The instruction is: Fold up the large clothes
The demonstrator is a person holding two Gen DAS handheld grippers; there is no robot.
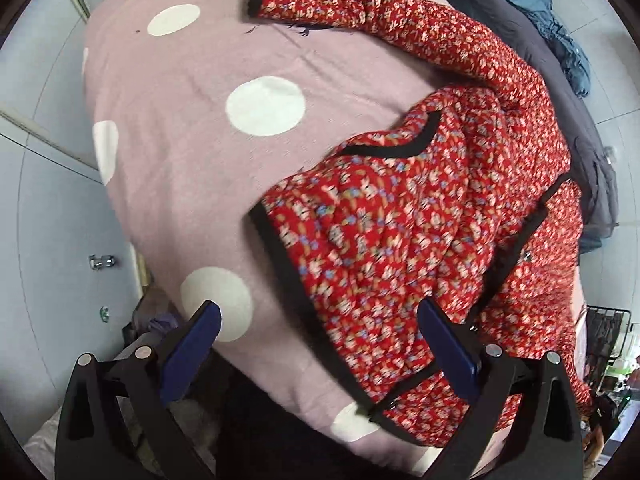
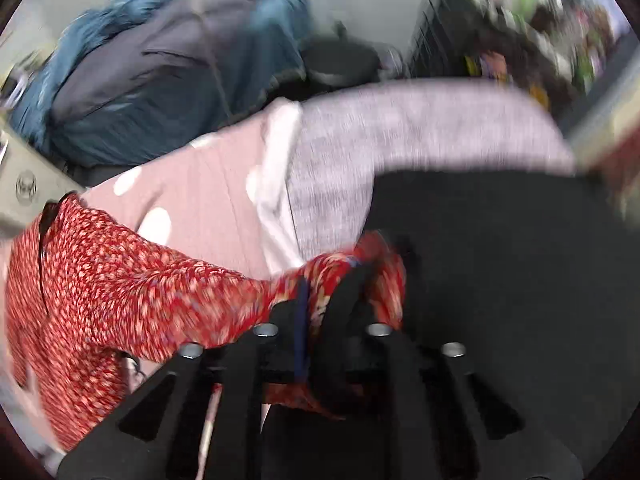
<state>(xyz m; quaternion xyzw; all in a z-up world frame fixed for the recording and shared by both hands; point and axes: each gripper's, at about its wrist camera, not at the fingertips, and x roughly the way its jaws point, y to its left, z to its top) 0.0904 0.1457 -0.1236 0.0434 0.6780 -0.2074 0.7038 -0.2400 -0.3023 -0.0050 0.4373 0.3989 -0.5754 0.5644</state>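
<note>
We find a red floral padded jacket (image 1: pixel 420 220), edged in black binding, lying on a surface covered by a pink blanket with white polka dots (image 1: pixel 192 140); whether that surface is a bed or a tabletop we cannot tell. In the left wrist view the jacket occupies the right half of the blanket, its body bunched near the camera and one sleeve (image 1: pixel 360 8) stretched toward the far edge, the black cuff lying flat on the pink cloth. The left tongs (image 1: pixel 320 320) hang above the near hem with their blue-padded fingers (image 1: pixel 448 344) spread wide and nothing between them; the right finger overlaps the jacket in the picture, but we see no pinch. Beyond the jacket on the far right lies a heap of dark grey and teal clothing (image 1: pixel 560 40). The right wrist view is heavily blurred. There the right tongs (image 2: pixel 320 300) stand narrowly apart with a fold of red floral fabric (image 2: pixel 320 284) bunched between the fingers, so they appear to be clenched on the jacket, though the blur leaves the contact itself uncertain. From that grasp the cloth trails away to the left across the blanket. A grey-lilac knitted sleeve (image 2: pixel 420 128) of the person crosses above, and the same heap of clothing sits at the far left.
</note>
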